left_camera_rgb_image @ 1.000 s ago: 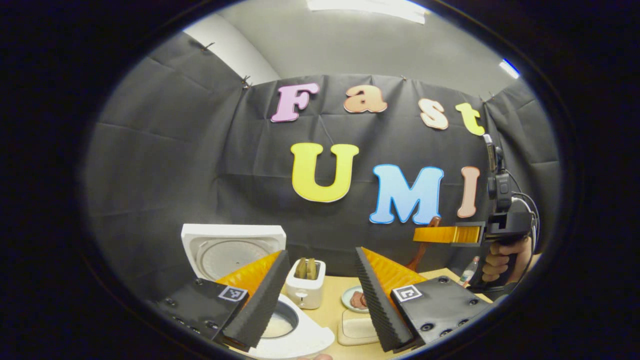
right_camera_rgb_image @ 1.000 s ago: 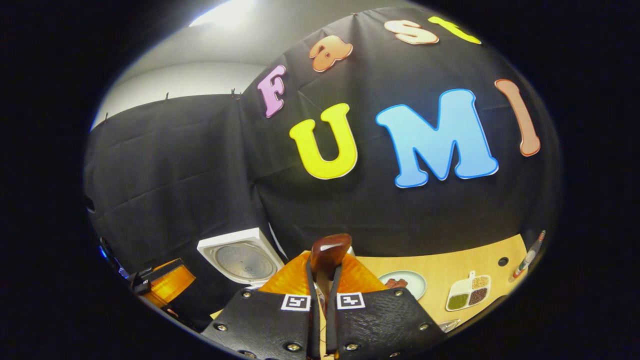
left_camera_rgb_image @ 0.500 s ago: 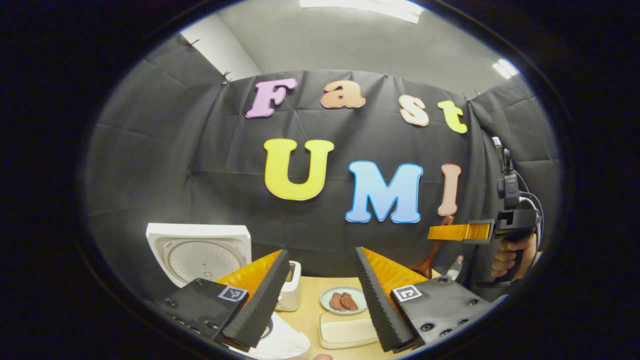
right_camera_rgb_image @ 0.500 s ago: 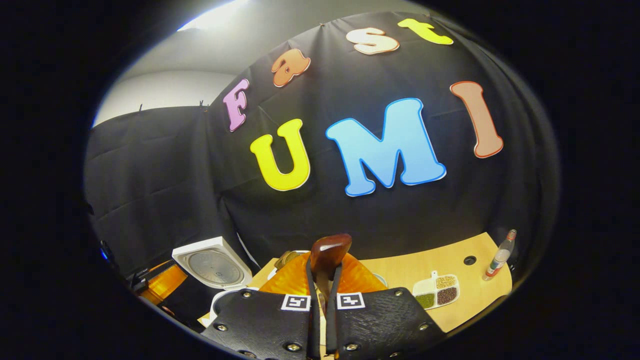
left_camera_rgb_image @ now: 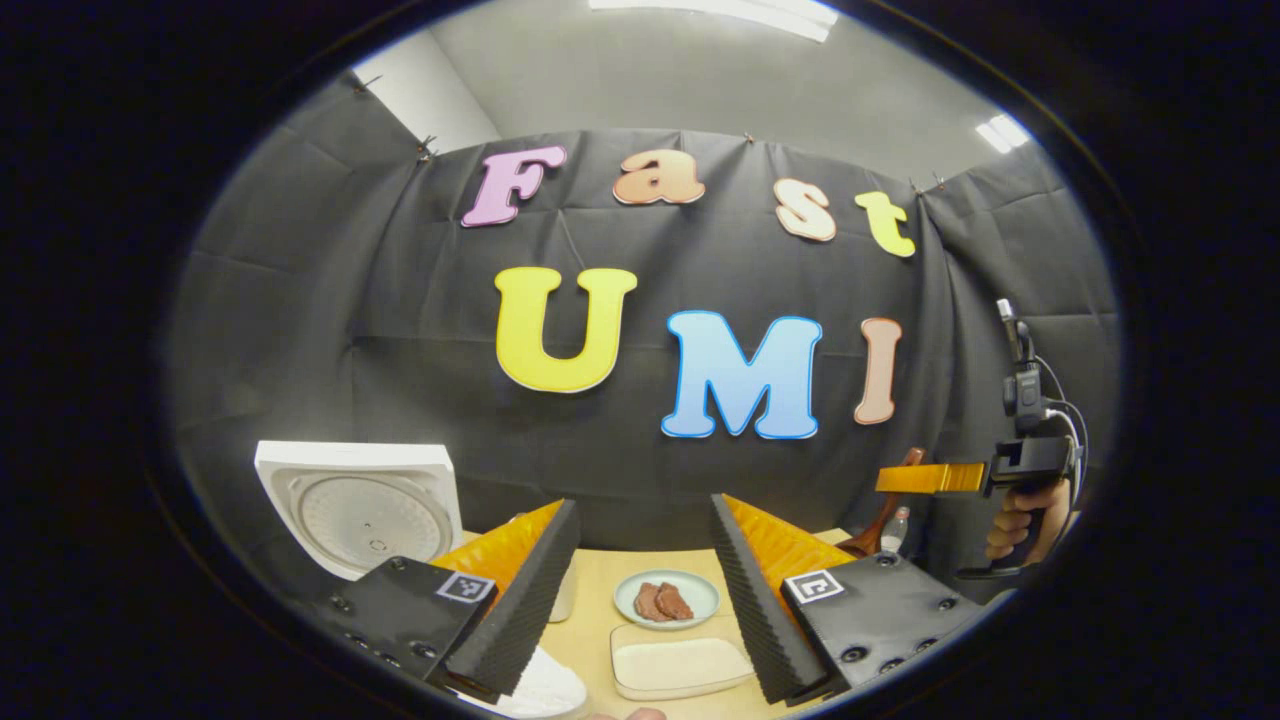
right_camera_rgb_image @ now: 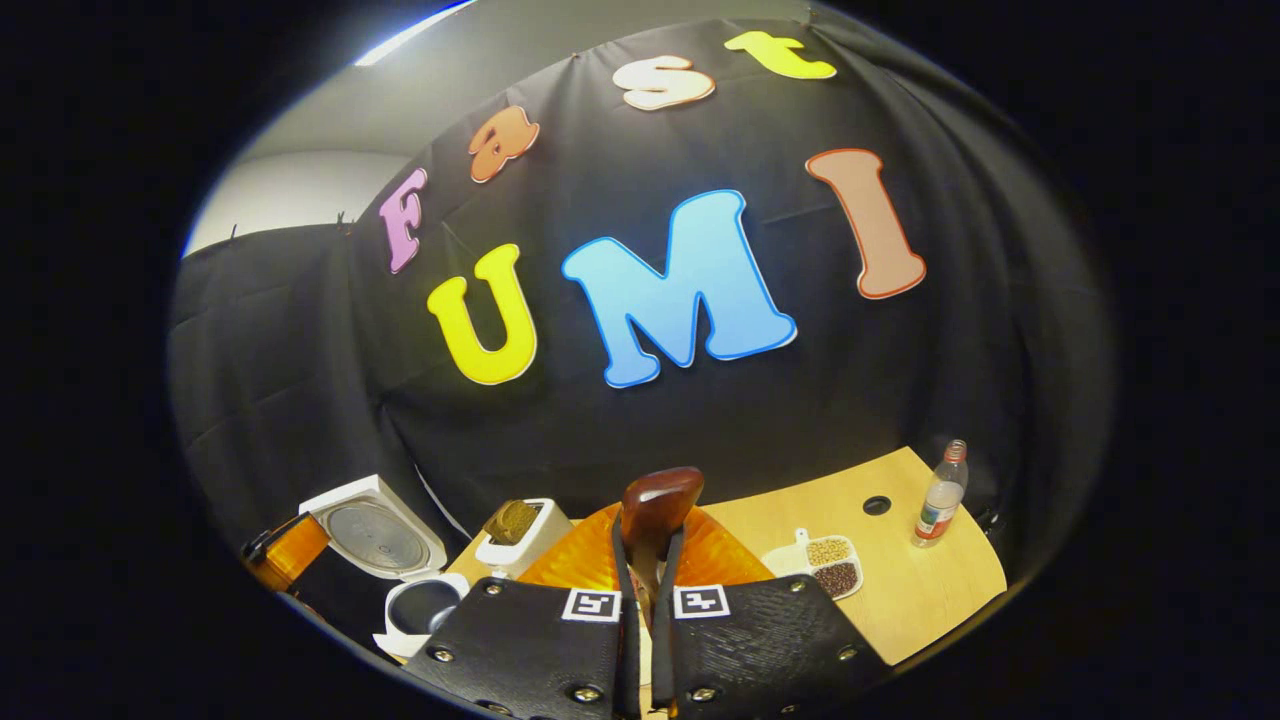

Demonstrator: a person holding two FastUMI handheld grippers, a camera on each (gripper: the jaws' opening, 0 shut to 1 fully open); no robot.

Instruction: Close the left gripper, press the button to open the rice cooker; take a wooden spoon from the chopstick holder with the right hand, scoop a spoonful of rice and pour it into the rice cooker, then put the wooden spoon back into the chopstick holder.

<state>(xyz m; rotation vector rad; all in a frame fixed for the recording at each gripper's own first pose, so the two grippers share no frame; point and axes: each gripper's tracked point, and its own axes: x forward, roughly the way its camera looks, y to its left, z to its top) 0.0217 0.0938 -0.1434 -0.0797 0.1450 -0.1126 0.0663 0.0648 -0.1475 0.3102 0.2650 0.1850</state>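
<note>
Wooden spoon (right_camera_rgb_image: 655,510) clamped in right claw (right_camera_rgb_image: 645,600), bowl hidden; left claw (left_camera_rgb_image: 640,590) apart, rice cooker (left_camera_rgb_image: 355,505) half-hidden

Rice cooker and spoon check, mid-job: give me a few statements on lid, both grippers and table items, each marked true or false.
1. The rice cooker has its lid raised. True.
2. The right gripper is open with nothing in it. False: it is shut on the wooden spoon, gripped between both fingers.
3. The left gripper is open. True: its fingers stand well apart with nothing between them.
4. The bottle lies on its side. False: it stands upright on the table, near its far edge.
5. The plate in the left gripper view is bare. False: it holds brownish food pieces.
</note>
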